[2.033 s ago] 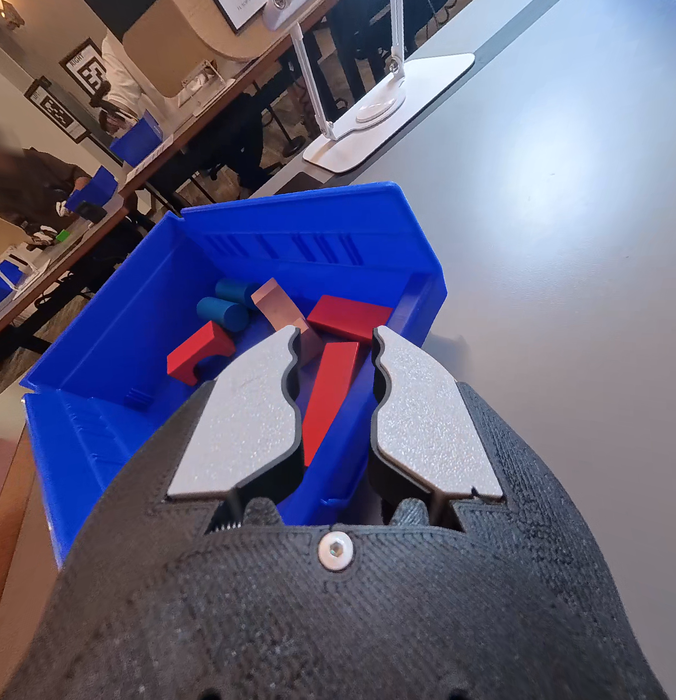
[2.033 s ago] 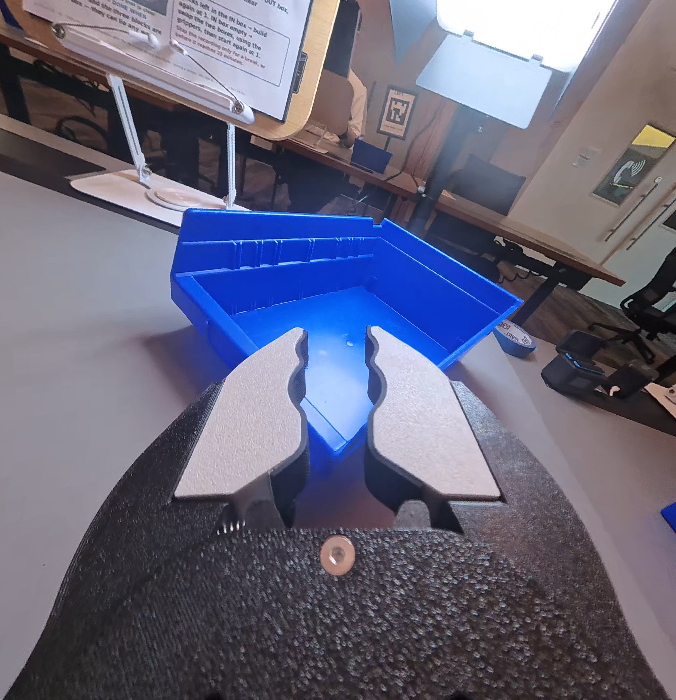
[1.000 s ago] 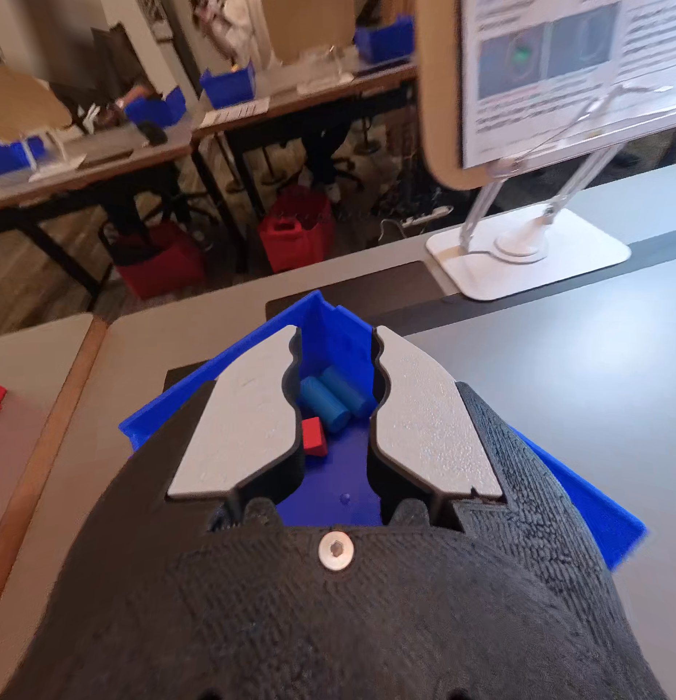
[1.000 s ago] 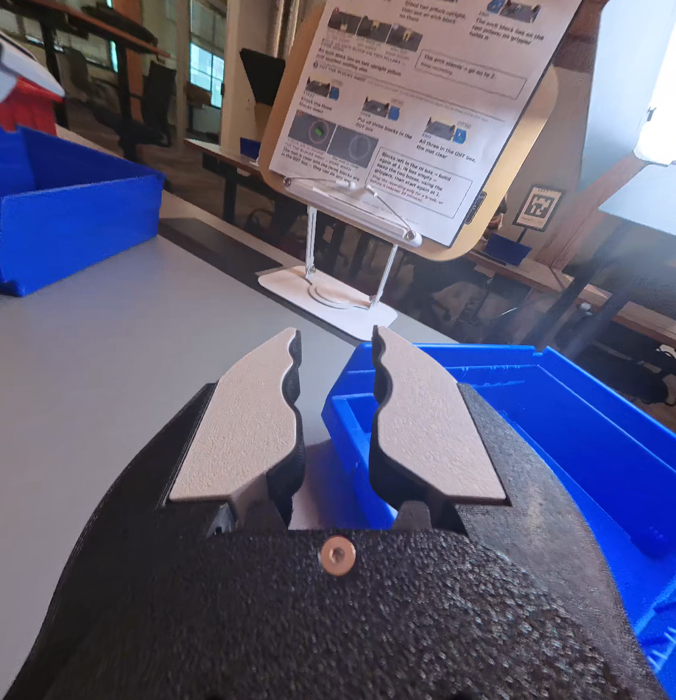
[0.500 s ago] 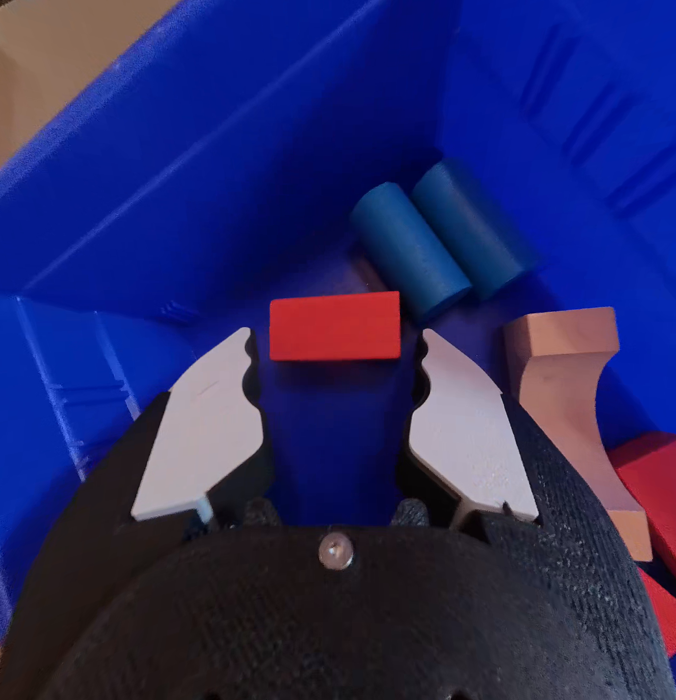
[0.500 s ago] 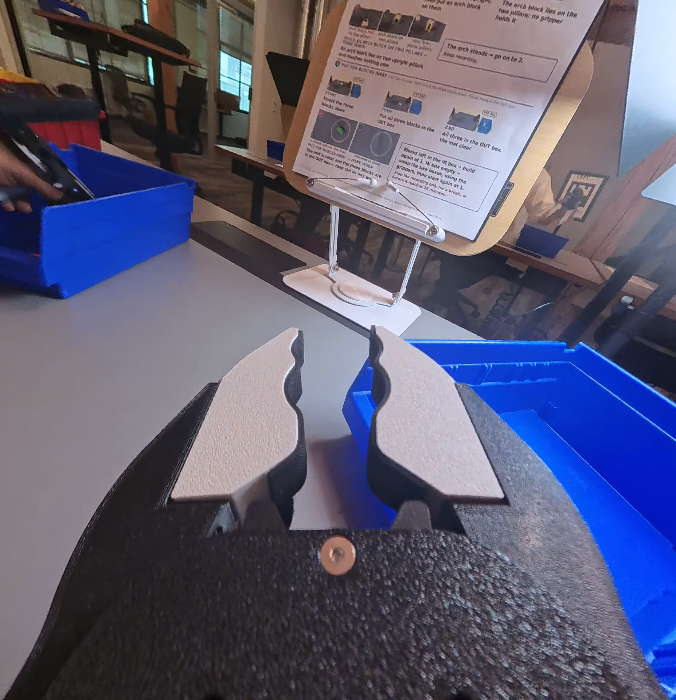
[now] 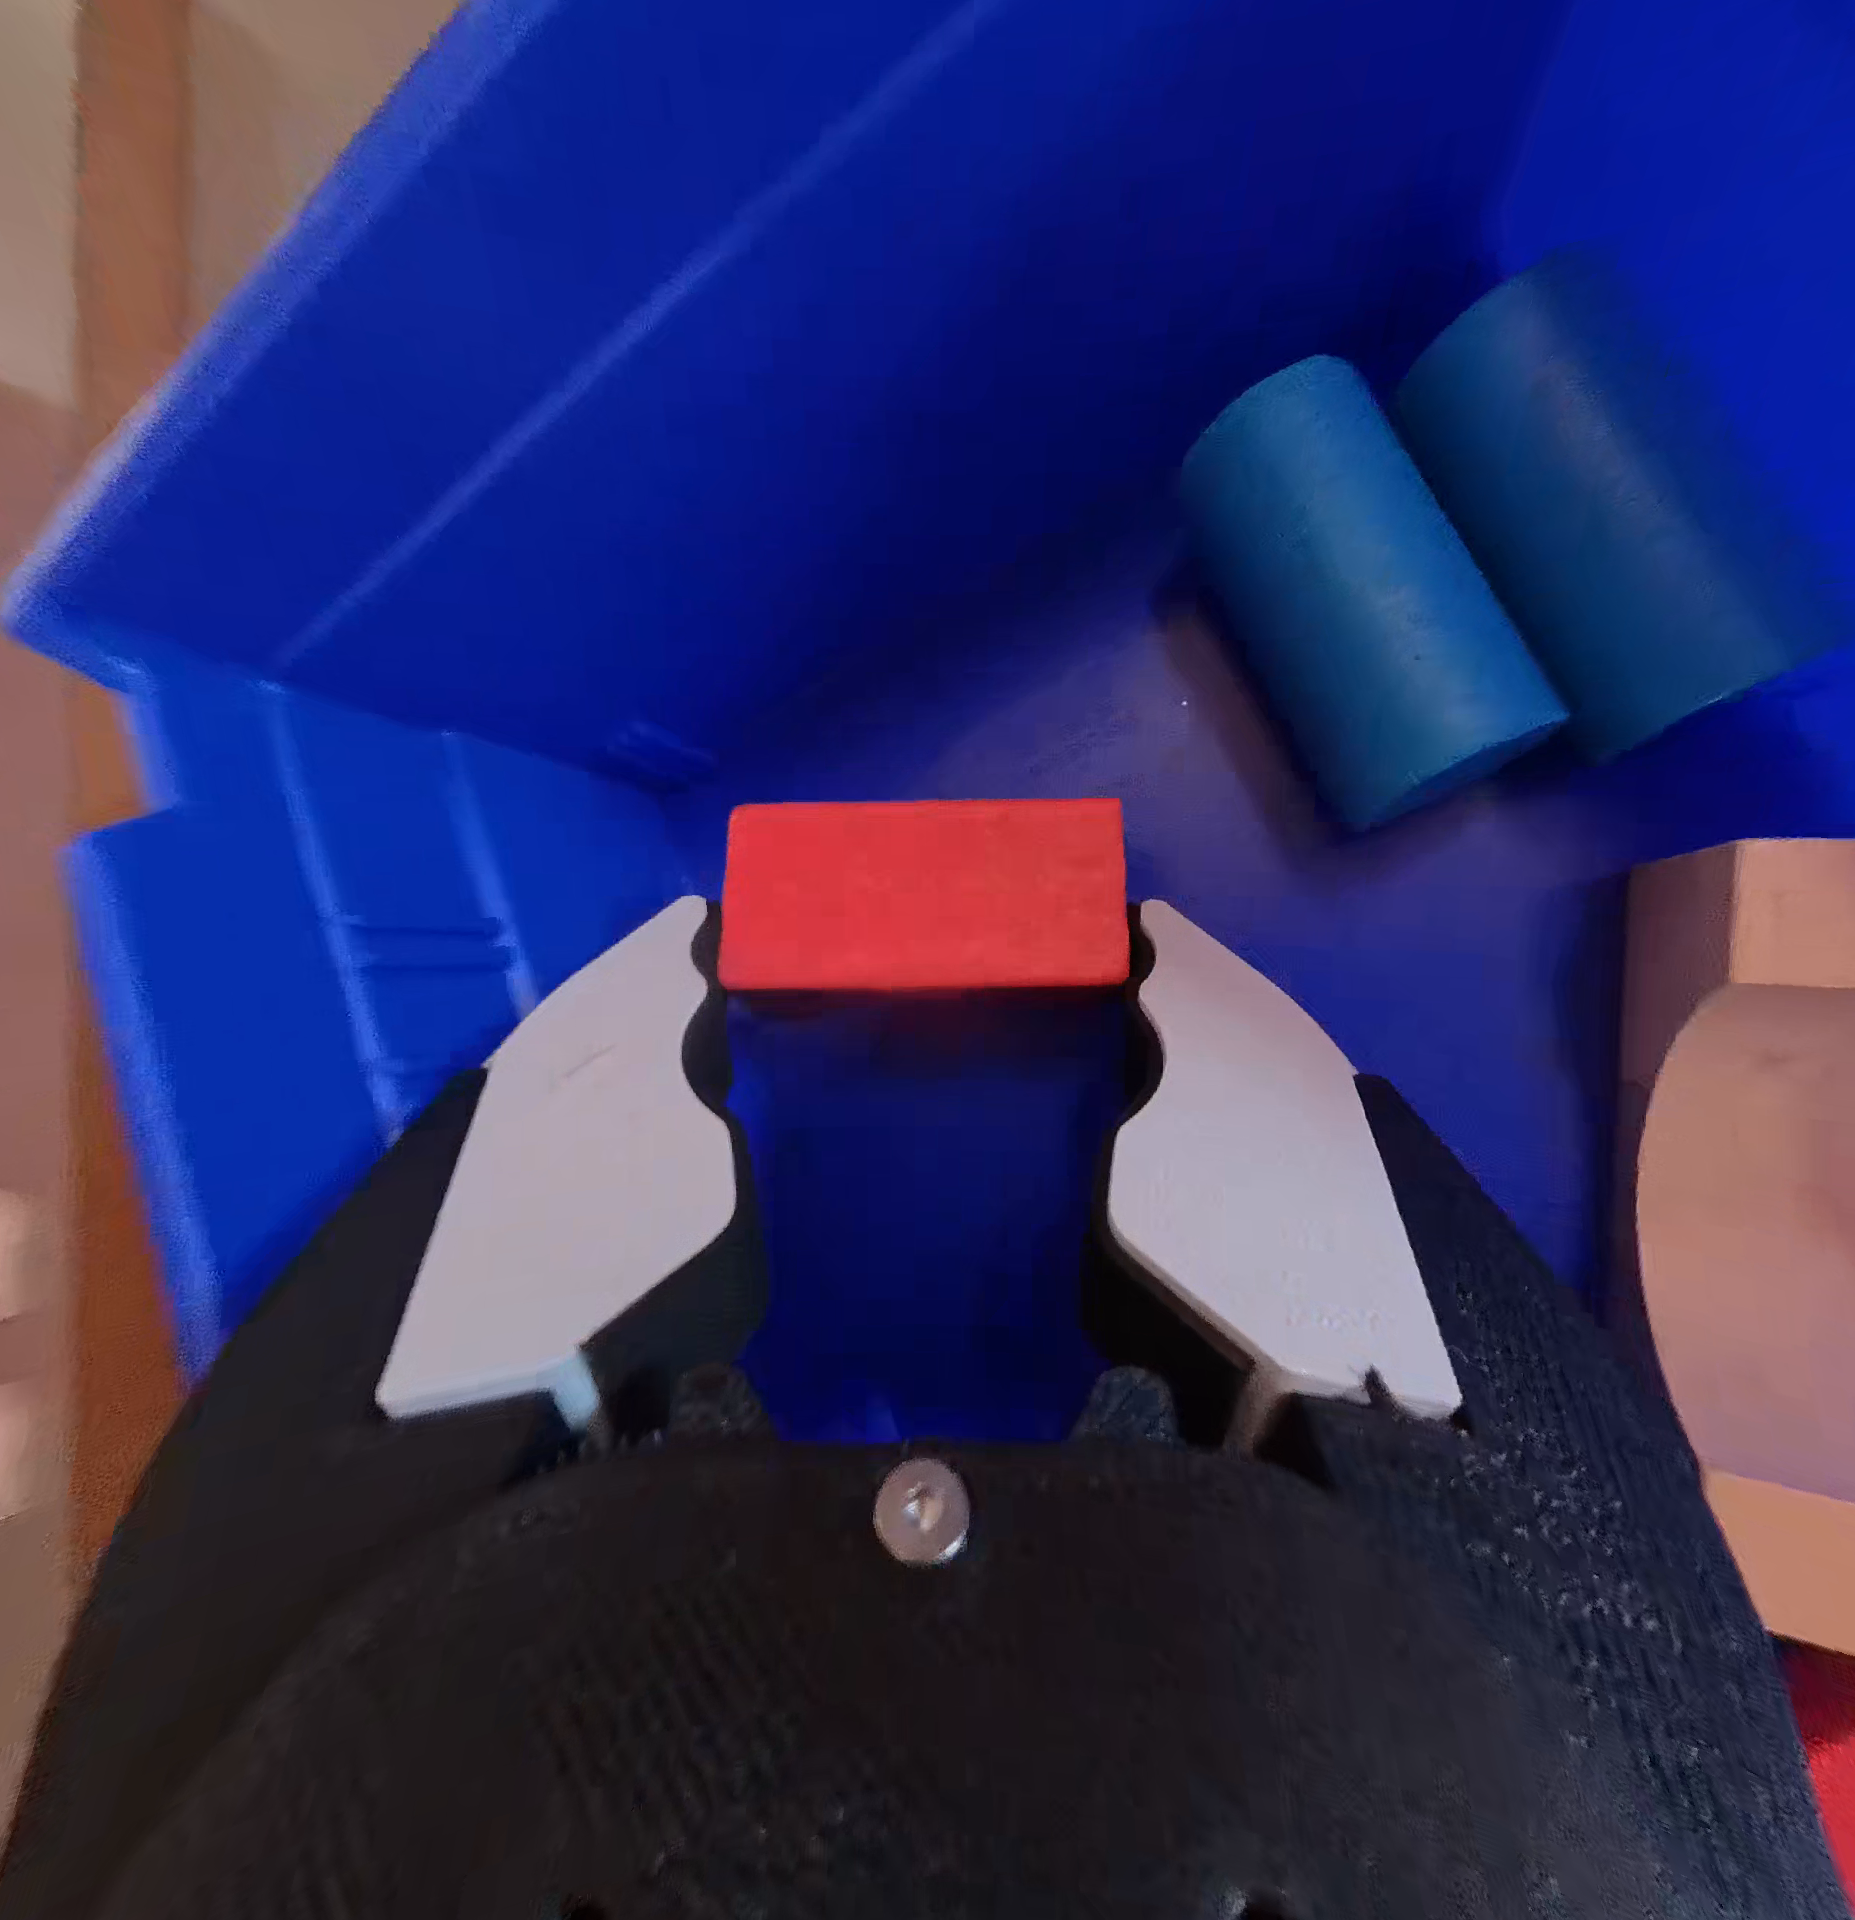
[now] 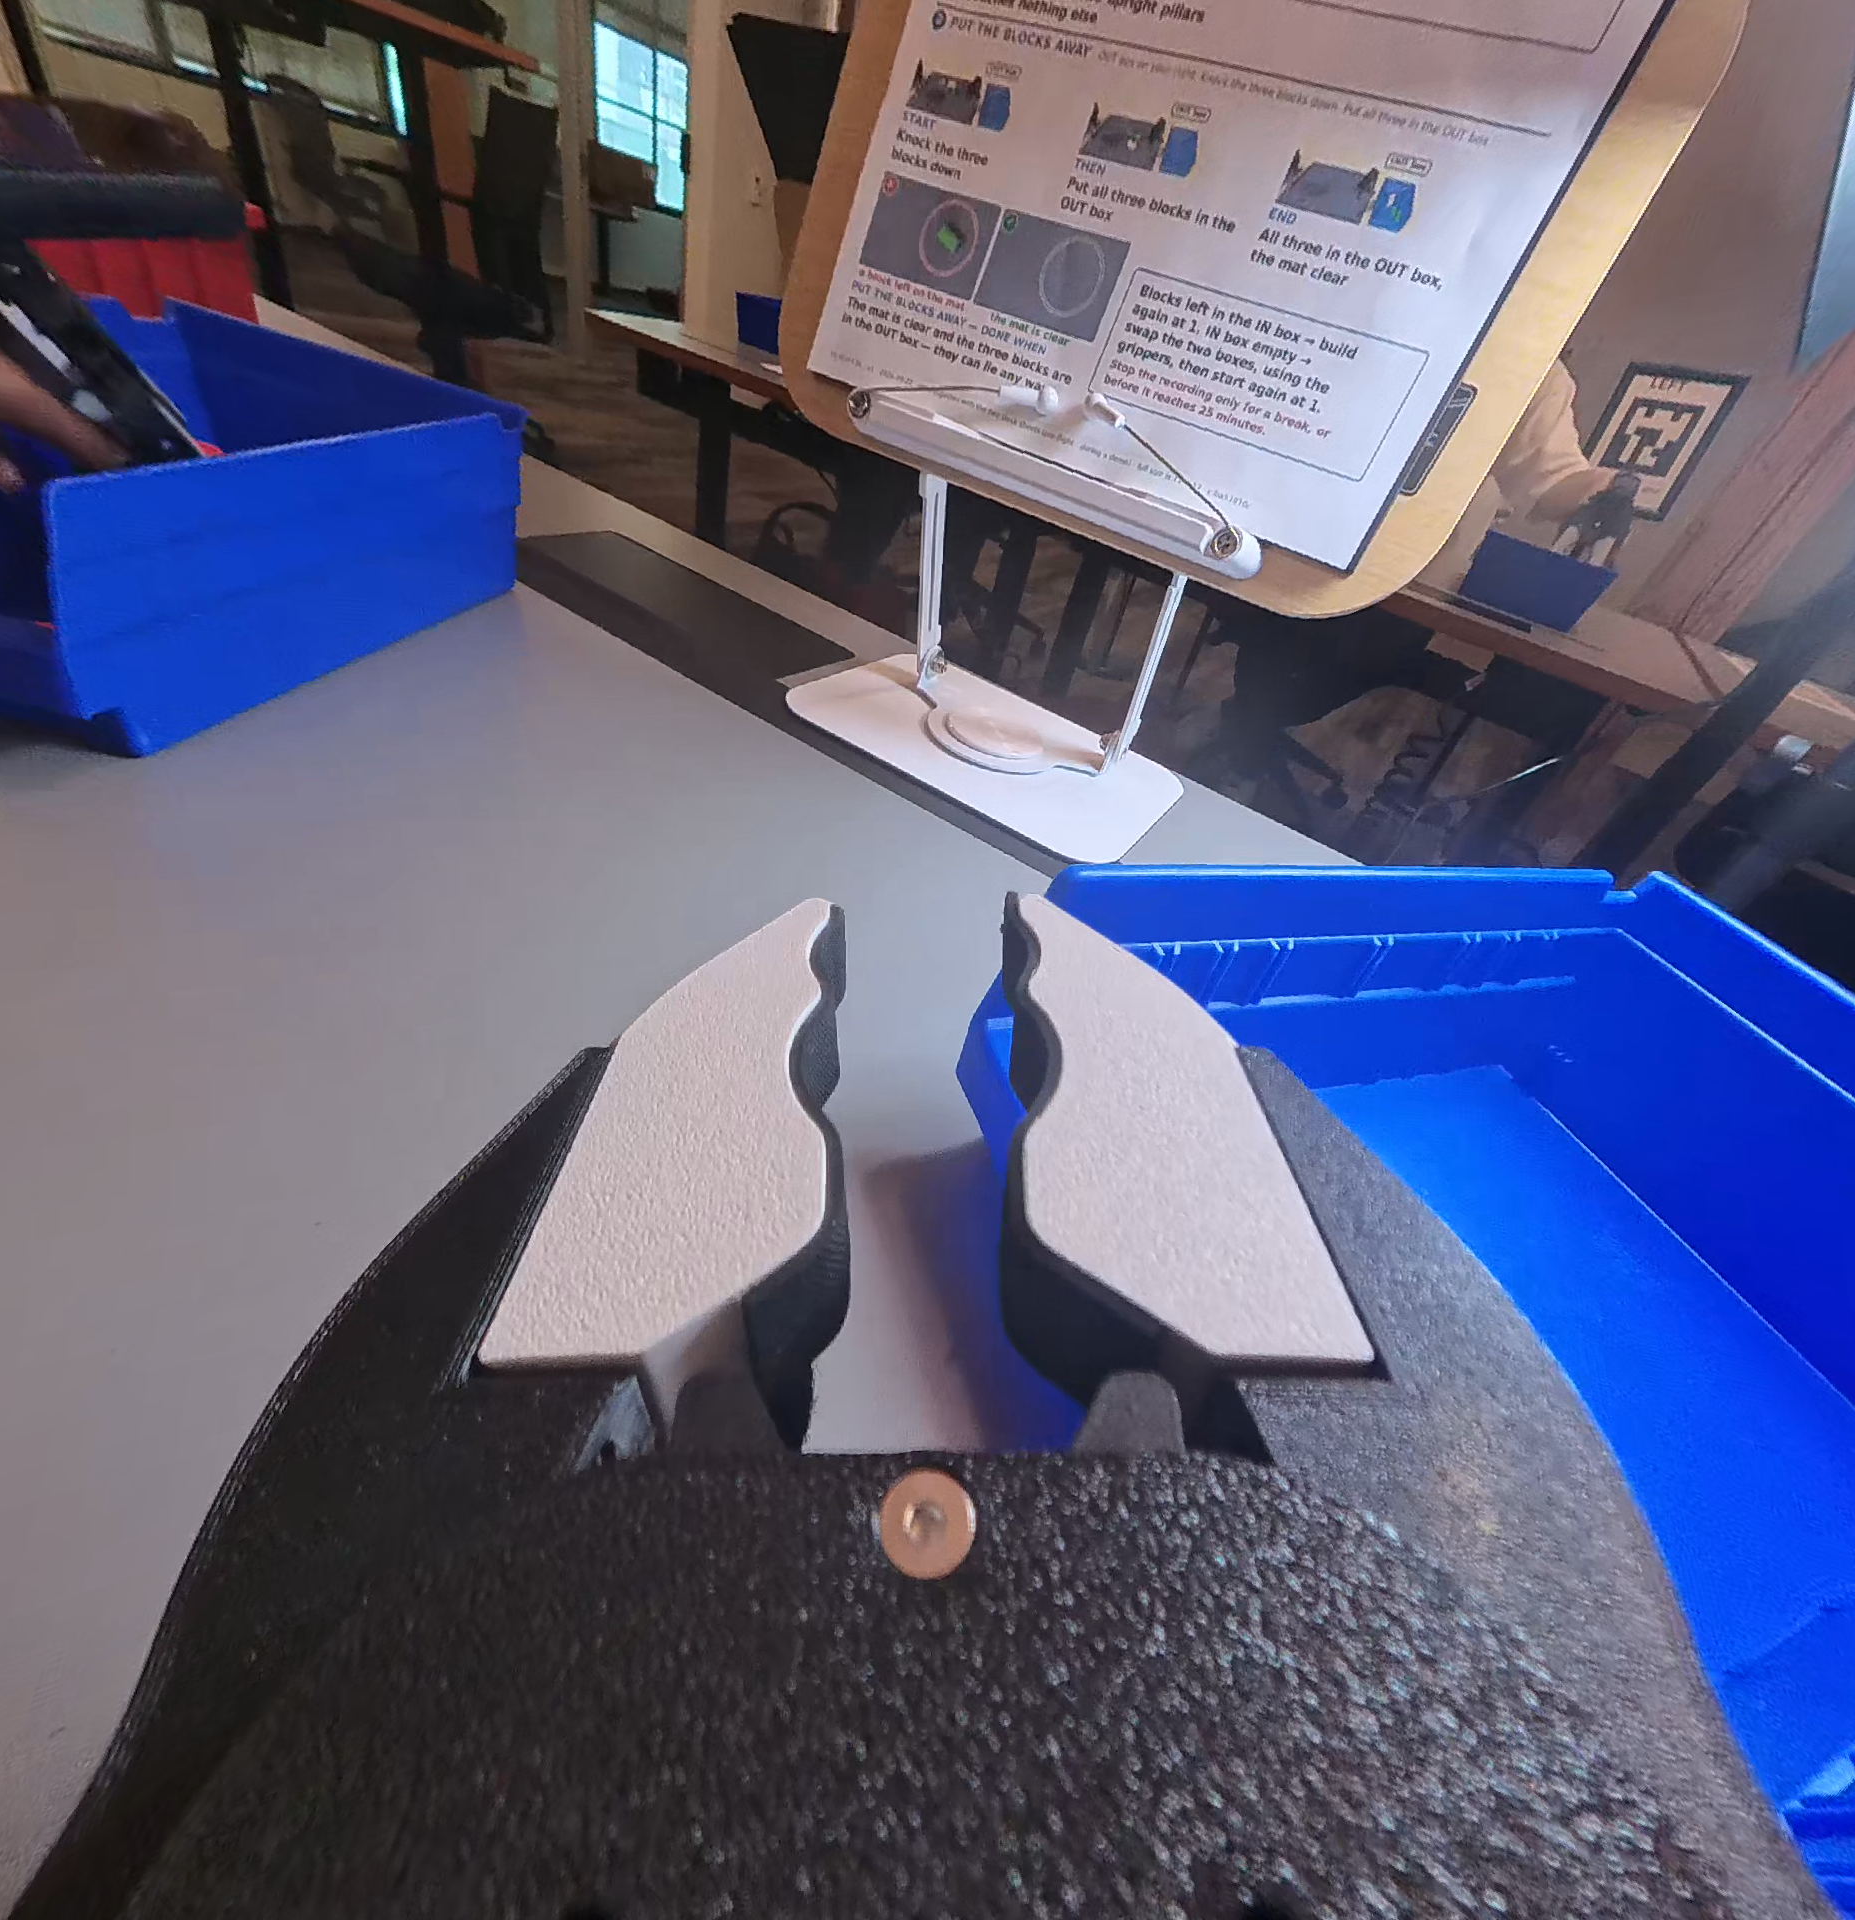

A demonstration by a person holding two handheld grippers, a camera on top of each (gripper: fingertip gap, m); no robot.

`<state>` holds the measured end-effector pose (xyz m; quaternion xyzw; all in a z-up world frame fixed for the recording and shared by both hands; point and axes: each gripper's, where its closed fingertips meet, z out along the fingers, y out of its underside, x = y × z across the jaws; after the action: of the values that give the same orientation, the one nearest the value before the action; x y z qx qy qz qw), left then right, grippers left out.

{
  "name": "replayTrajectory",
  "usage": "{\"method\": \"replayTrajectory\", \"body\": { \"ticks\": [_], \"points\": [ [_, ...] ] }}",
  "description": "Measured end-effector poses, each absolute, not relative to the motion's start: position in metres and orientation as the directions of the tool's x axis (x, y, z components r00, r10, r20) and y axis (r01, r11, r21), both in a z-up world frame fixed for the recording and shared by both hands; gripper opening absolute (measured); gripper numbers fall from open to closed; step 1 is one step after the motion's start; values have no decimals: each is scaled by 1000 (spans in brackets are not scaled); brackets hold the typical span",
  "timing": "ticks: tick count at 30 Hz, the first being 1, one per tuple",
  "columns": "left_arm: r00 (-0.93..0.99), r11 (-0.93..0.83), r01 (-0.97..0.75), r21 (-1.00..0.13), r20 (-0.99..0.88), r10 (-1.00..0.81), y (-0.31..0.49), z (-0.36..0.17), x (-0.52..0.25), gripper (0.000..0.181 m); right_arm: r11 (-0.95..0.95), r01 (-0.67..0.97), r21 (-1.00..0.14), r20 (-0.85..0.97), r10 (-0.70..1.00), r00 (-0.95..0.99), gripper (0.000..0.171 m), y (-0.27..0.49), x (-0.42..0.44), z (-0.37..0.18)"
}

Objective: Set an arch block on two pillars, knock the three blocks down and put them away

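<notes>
My left gripper (image 7: 923, 920) reaches down into a blue bin (image 7: 590, 416). Its fingertips press on the two ends of a small red block (image 7: 923, 888). Two blue cylinder blocks (image 7: 1359, 592) lie side by side at the bin's far right. A tan arch block (image 7: 1775, 1195) lies at the right, with another red block (image 7: 1848, 1787) below it. My right gripper (image 8: 923, 925) is open and empty, low over the grey table (image 8: 331, 935) next to the left corner of a second blue bin (image 8: 1318, 888). What shows of that bin is empty.
In the right wrist view the first blue bin (image 8: 279, 561) stands at the far left, with the other gripper and a hand (image 8: 61, 364) reaching into it. An instruction sheet on a white stand (image 8: 985, 748) stands at the table's back edge. Desks and chairs lie beyond. My hands' fingertips stand some 55 centimetres from each other.
My left gripper dropped into the bin, moved forward and closed its fingers onto the red block's ends. My right gripper stayed nearly in place beside the empty bin, still open.
</notes>
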<state>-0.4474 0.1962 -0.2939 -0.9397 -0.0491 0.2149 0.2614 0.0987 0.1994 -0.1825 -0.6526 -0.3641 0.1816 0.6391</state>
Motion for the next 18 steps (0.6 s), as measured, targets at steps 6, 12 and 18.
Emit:
{"method": "replayTrajectory", "body": {
  "ticks": [6, 12, 18],
  "points": [
    [931, -730, -73, -679, -310, 195, 222, -253, -422, 66, 49, 252, -966, 209, 720, 662, 29, 201, 97, -191],
    [987, -664, 163, -730, 120, 110, 253, -273, -383, 62, 29, 263, -964, 201, 727, 656, 29, 201, 95, -195],
    [980, -766, -39, -642, -173, 96, 244, -293, -402, 43, -9, 265, -964, 172, 738, 653, 28, 203, 94, -202]
  ]
}}
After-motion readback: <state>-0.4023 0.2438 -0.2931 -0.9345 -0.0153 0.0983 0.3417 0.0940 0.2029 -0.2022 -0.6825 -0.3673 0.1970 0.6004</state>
